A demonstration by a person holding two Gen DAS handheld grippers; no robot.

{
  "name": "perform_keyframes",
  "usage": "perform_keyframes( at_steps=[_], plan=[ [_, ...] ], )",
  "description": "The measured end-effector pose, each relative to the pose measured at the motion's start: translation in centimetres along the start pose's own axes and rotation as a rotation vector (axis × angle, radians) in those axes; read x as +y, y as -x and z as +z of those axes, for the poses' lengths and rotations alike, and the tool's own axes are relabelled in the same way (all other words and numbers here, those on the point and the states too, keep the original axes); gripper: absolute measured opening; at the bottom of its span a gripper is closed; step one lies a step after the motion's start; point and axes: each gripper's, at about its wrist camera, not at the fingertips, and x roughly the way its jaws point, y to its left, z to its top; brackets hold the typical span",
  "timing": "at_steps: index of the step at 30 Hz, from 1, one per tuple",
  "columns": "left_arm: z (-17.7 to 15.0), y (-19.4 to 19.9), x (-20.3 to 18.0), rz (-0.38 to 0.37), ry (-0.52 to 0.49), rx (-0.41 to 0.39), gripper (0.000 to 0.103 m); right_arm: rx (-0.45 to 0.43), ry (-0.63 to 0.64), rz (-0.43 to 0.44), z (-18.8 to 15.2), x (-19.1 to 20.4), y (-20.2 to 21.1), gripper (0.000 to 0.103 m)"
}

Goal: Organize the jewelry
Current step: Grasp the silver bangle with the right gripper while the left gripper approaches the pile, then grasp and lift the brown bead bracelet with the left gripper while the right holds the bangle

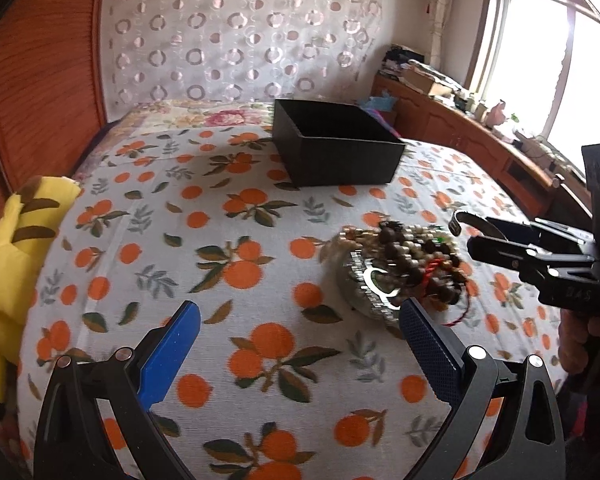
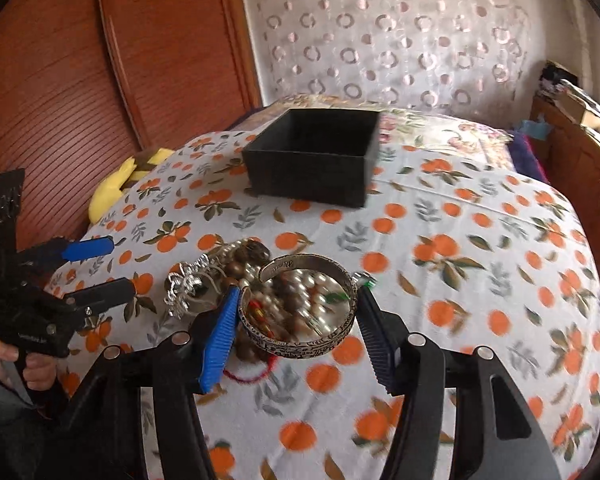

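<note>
Engraved silver cuff bangle (image 2: pixel 298 312) atop bead pile, frame centre, bracketed by right gripper (image 2: pixel 296 322), pads not pressing; left gripper (image 1: pixel 300 344) released.

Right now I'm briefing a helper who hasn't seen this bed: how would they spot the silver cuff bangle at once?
Start at the black open box on the orange-print bedspread, then come toward the camera to the jewelry heap. The silver cuff bangle lies on that heap, between the right hand-held gripper pads. Unlike the brown and pearl beads around it, it is one wide engraved metal band with a gap.
</note>
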Motion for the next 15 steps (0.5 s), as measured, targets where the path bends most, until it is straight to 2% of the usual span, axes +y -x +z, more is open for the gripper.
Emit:
perform_keyframes(
  at_steps=[3, 6, 11, 15],
  plan=[
    [0.4, -0.1, -0.7, -0.029, -0.007, -0.003, 0.094, -0.006, 0.013, -0.057, -1.3, -0.4, 1.1, 0.061],
    [1.1, -0.5, -1.4, -0.062, -0.015, 0.001, 0.084, -0.008, 0.005, -0.074, -2.2, -0.8, 1.5, 0.061],
    [2.9, -1.8, -2.7, -0.125, -0.045, 0.025, 0.061, -0.018, -0.018, -0.077, -3.2, -1.4, 2.2, 0.061],
    [4.5, -3.5, -3.8, -0.138, -0.079, 0.051, 0.049, -0.028, -0.027, -0.081, -3.2, -1.7, 2.5, 0.061]
  ],
)
